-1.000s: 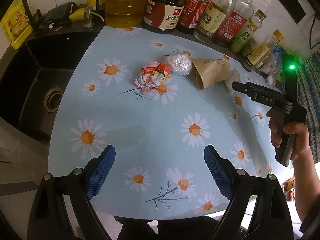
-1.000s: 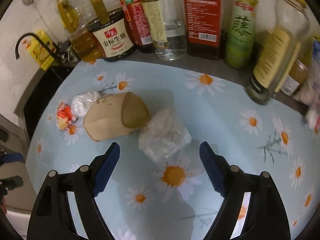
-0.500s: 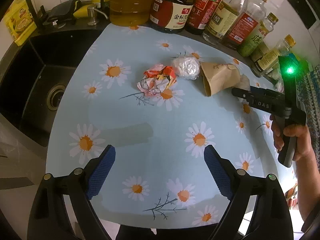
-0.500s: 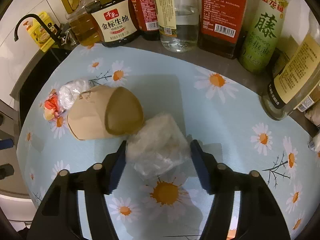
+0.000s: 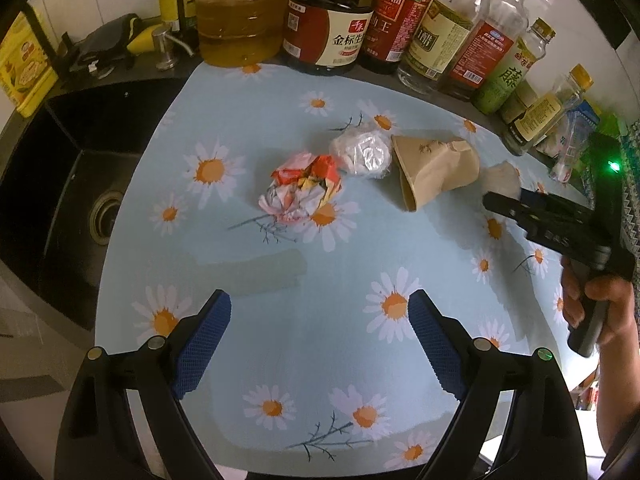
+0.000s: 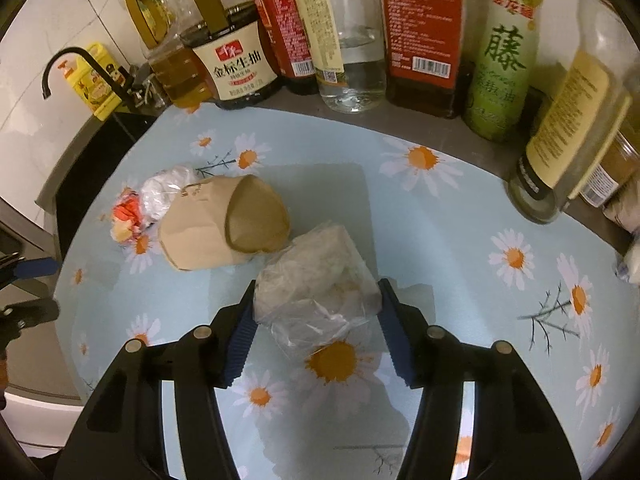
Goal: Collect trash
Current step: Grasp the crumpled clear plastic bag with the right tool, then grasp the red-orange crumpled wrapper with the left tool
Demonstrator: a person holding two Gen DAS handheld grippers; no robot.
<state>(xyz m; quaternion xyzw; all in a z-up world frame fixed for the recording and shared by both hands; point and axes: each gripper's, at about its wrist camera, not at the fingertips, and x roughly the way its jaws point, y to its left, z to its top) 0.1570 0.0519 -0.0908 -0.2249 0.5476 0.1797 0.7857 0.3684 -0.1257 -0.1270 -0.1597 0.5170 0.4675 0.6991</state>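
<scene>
Blue ribbed pads of right tongs [image 6: 316,336] pinching clear crumpled plastic bag [image 6: 316,280] from both sides, bag sitting on daisy-print cloth of desk [image 6: 440,248], just beside open end of brown paper cup [image 6: 224,228]. Cup lying on its side. Touching cup's far side: white plastic wad [image 6: 168,192], and next to that, red/orange crumpled wrapper [image 6: 128,216].

Seen from left wrist cam: left tongs [image 5: 320,344] hanging over bare cloth w/ pads spread wide, gripping nothing, well apart from trash. Wrapper [image 5: 306,188] lying mid-desk, white wad [image 5: 362,152] touching it on right, paper cup [image 5: 434,170] just beside wad w/ wide mouth facing cam. Clear bag [image 5: 500,178] peeking past cup, partly hidden behind black body of right tongs [image 5: 508,204]. Hand [image 5: 600,308] wrapping handle of right tongs at frame's right edge; green light glowing on that tool.

Standing along back edge of desk: row of sauce and oil bottles [image 5: 332,24]. Lying left of cloth: black sink [image 5: 60,184] w/ round drain, yellow pack [image 5: 24,68] propped behind it.
</scene>
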